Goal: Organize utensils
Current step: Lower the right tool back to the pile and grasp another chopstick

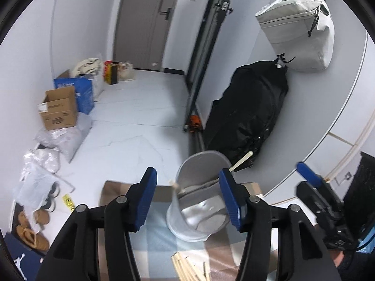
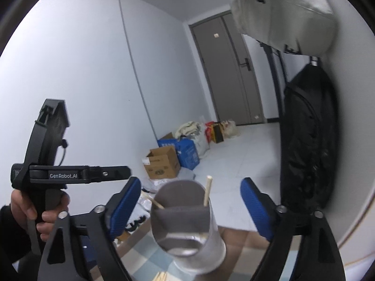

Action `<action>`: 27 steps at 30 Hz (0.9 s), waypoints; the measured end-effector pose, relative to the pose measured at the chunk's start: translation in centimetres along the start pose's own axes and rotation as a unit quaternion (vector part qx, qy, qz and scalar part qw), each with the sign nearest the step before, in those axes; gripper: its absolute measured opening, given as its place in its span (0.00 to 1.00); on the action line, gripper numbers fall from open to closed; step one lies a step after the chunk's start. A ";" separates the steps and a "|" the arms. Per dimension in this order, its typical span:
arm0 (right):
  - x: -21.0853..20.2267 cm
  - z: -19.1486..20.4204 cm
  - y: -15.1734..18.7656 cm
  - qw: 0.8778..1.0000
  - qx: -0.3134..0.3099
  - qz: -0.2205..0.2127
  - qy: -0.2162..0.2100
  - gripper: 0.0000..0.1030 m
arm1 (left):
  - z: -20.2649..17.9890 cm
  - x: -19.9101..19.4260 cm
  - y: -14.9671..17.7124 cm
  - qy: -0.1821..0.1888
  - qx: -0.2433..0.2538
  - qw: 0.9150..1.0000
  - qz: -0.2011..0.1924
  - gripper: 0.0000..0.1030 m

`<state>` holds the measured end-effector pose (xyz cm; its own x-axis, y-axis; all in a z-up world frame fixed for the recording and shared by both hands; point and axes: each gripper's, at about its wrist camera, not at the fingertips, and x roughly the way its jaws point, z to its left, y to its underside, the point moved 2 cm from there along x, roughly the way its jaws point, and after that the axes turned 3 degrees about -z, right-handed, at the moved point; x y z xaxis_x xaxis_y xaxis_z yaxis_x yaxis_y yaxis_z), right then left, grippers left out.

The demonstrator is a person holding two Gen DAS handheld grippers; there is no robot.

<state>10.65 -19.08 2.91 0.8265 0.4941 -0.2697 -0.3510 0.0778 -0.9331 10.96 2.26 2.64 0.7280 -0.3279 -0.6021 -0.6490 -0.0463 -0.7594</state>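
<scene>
A grey cylindrical utensil holder with an inner divider stands on a checked cloth; it also shows in the right wrist view. Wooden chopsticks stick up out of it, also seen in the left wrist view. More chopsticks lie on the cloth in front. My left gripper is open, its right finger against the holder's side. My right gripper is open and empty, with the holder between its fingers but apart from them. The right gripper's blue tip shows at the right.
The checked cloth covers the table. Behind are a black bag and a white bag on the wall. Cardboard boxes, plastic bags and shoes lie on the floor at the left. A grey door is at the back.
</scene>
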 end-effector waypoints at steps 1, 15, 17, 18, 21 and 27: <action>-0.2 0.1 0.2 1.000 -0.001 0.005 0.003 0.93 | 0.0 -0.4 0.6 -0.012 -0.001 1.000 -0.002 0.51; -3.9 1.8 3.3 0.999 -0.009 0.045 0.005 1.00 | 0.9 -2.9 5.1 -0.068 -0.032 0.996 -0.041 0.76; -3.9 2.0 4.1 0.998 -0.007 0.057 0.004 1.00 | 1.2 -3.0 6.0 -0.074 -0.035 0.996 -0.042 0.76; -3.9 2.1 4.5 0.998 -0.004 0.064 0.002 1.00 | 1.4 -3.1 6.4 -0.073 -0.037 0.996 -0.041 0.77; -3.4 2.4 5.7 0.995 0.008 0.094 -0.012 1.00 | 1.7 -2.9 8.0 -0.075 -0.045 0.996 -0.032 0.80; -1.1 2.5 9.1 0.981 0.040 0.188 -0.031 1.00 | 2.8 -2.7 10.1 -0.082 -0.052 0.995 -0.016 0.81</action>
<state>5.46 -16.69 -4.71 0.6047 0.5526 -0.5736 -0.6615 -0.0527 -0.7481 3.07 5.30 -4.07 0.7699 -0.1661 -0.6162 -0.6375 -0.1552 -0.7546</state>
